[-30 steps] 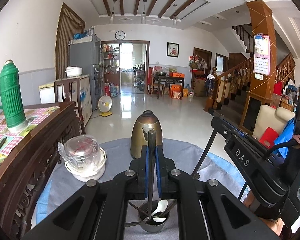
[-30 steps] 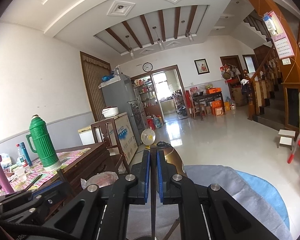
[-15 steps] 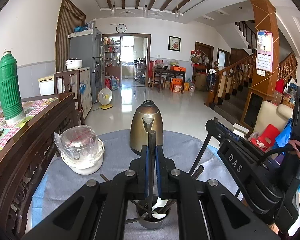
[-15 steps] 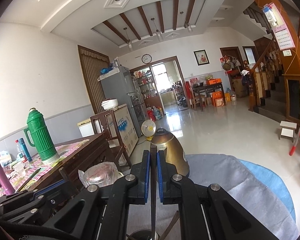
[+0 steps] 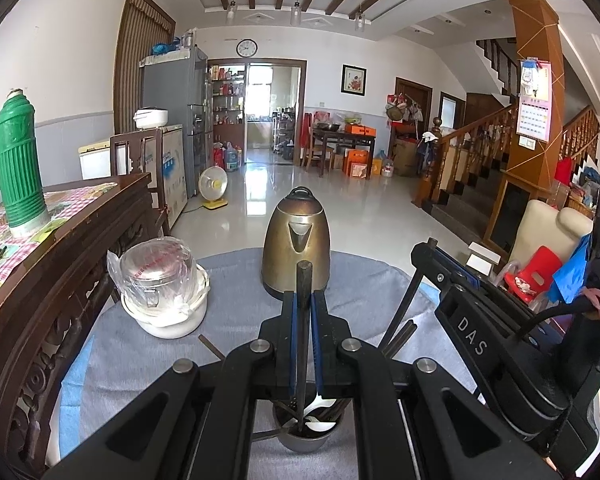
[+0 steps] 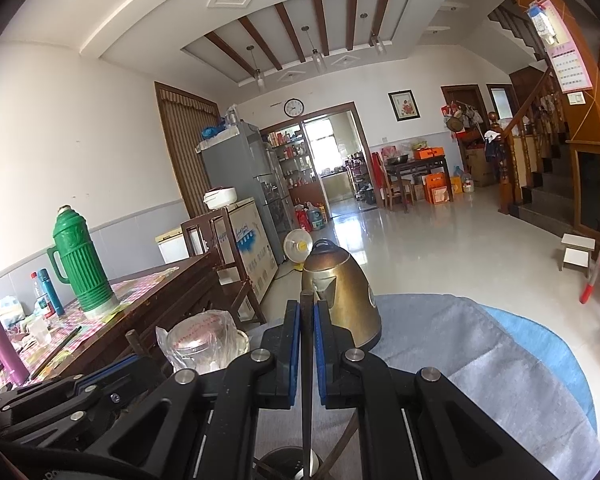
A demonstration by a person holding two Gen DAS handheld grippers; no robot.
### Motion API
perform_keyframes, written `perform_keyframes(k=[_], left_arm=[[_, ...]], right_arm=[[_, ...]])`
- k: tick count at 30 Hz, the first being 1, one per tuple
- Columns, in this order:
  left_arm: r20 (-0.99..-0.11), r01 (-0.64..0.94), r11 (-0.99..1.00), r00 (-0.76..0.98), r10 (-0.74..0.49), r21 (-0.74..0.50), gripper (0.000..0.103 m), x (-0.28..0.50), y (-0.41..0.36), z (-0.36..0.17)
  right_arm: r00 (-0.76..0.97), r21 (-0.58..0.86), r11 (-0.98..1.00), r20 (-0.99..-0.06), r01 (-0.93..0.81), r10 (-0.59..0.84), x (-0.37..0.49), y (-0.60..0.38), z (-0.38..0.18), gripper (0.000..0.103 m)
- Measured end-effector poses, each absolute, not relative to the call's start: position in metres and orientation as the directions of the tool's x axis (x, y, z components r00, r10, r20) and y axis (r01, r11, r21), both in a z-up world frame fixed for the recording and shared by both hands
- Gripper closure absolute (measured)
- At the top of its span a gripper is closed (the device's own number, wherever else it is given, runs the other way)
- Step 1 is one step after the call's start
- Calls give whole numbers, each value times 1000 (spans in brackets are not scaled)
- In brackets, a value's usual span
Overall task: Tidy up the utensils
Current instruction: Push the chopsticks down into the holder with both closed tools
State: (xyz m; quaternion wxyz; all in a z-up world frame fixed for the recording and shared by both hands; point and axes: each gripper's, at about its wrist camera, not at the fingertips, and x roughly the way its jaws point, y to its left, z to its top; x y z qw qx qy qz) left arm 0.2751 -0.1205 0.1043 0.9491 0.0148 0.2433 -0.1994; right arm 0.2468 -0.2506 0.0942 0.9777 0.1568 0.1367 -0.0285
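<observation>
My left gripper (image 5: 304, 344) is clamped on a dark utensil (image 5: 303, 320), its tip down in the metal cup (image 5: 306, 440) at six o'clock. My right gripper (image 6: 308, 356) pinches a thin dark stick (image 6: 307, 400) above the same cup (image 6: 288, 464). Insertion step, I reckon; next, lower straight, then release. Kettle (image 5: 296, 240) at twelve.

Glossy brass-toned metal kettle (image 5: 295, 242) on matt grey cloth (image 5: 236, 312); dark carved wood table (image 5: 60, 248).
</observation>
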Motion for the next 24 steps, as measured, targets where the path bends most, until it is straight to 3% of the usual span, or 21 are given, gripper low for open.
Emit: perform_keyframes(k=[24], left_arm=[[-510, 369, 926, 784, -354, -77, 96, 282, -116, 86]], right_arm=[[951, 299, 951, -310, 84, 13, 249, -244, 78, 95]])
